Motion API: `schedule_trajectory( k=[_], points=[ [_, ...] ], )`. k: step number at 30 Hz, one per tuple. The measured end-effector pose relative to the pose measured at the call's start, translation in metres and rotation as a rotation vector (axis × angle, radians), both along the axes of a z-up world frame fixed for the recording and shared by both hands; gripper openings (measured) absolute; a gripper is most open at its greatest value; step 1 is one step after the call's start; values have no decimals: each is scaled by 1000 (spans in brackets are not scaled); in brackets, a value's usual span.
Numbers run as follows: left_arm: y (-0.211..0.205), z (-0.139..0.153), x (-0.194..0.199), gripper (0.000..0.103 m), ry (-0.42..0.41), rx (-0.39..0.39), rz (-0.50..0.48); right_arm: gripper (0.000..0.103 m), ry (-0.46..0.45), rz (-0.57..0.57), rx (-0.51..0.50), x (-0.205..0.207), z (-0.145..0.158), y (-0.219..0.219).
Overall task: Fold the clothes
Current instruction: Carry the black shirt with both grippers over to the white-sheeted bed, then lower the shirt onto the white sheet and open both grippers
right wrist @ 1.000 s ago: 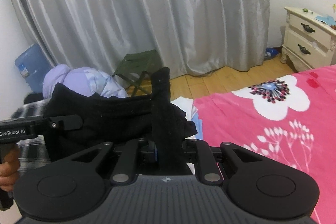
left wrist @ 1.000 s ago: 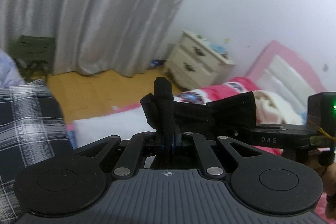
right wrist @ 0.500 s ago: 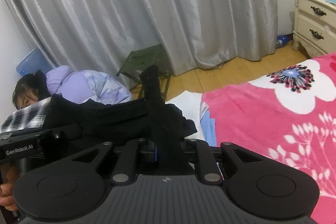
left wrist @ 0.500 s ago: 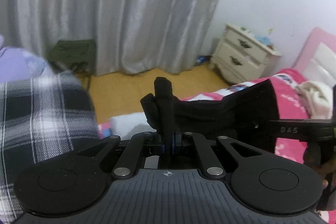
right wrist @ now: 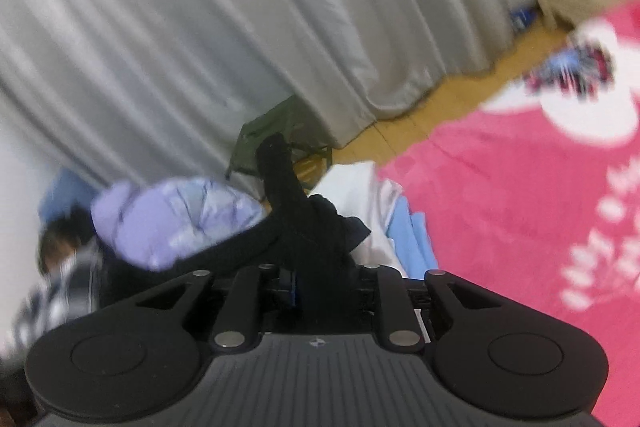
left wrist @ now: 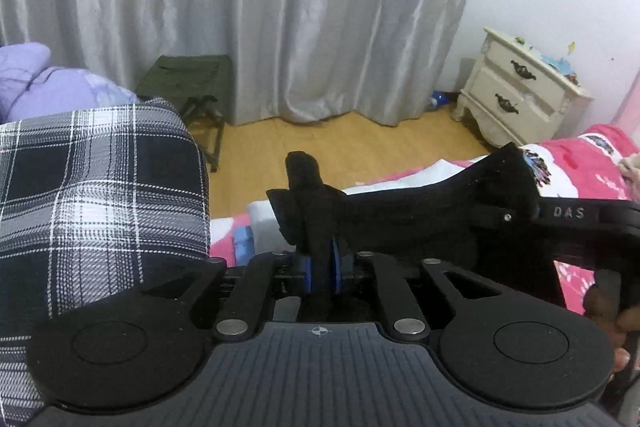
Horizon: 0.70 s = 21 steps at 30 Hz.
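1. Left wrist view: the left hand-held gripper [left wrist: 318, 227] has a bunched edge of the black garment [left wrist: 408, 211] between its fingers, the jaws easing apart. The cloth stretches rightward to the right hand-held gripper [left wrist: 516, 215], above the pink floral bed [left wrist: 600, 155]. A plaid sleeve [left wrist: 100, 195] fills the left; a cream nightstand [left wrist: 520, 99] stands by the grey curtain [left wrist: 240, 7].
2. Right wrist view, blurred: the right hand-held gripper [right wrist: 316, 247] pinches the black garment [right wrist: 296, 211] while its jaws are opening. A green folding stool [right wrist: 276, 131] is beyond.
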<state>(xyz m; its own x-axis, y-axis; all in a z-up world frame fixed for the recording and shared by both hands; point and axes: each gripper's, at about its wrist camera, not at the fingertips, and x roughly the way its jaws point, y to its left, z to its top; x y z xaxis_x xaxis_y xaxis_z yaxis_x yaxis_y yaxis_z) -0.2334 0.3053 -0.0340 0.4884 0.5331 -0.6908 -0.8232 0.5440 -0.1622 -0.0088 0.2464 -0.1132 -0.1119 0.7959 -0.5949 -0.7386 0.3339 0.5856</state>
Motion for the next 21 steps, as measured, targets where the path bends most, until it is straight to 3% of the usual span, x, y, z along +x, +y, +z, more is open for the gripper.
schedule_trajectory(
  k=[4,6,10,16,18,21],
  points=[
    [-4,6,0,21,10,-14,-17,31,3,8,-12,4,-2,2],
    [-6,9,-1,24,3,-14,-27,43,13,-10,0,9,1,3],
    [-3,18,-6,28,-45,-33,-30,45,-1,-108,48,18,12,-4],
    [-5,43,-39,33,-87,67,3,45,-76,-217,126,38,37,-35],
    [-10,49,-43,34,-124,73,-50,44,-97,-224,139,46,43,-48],
    [-15,42,-24,34,-161,-28,-288,40,-131,-183,143,49,53,-61]
  ],
)
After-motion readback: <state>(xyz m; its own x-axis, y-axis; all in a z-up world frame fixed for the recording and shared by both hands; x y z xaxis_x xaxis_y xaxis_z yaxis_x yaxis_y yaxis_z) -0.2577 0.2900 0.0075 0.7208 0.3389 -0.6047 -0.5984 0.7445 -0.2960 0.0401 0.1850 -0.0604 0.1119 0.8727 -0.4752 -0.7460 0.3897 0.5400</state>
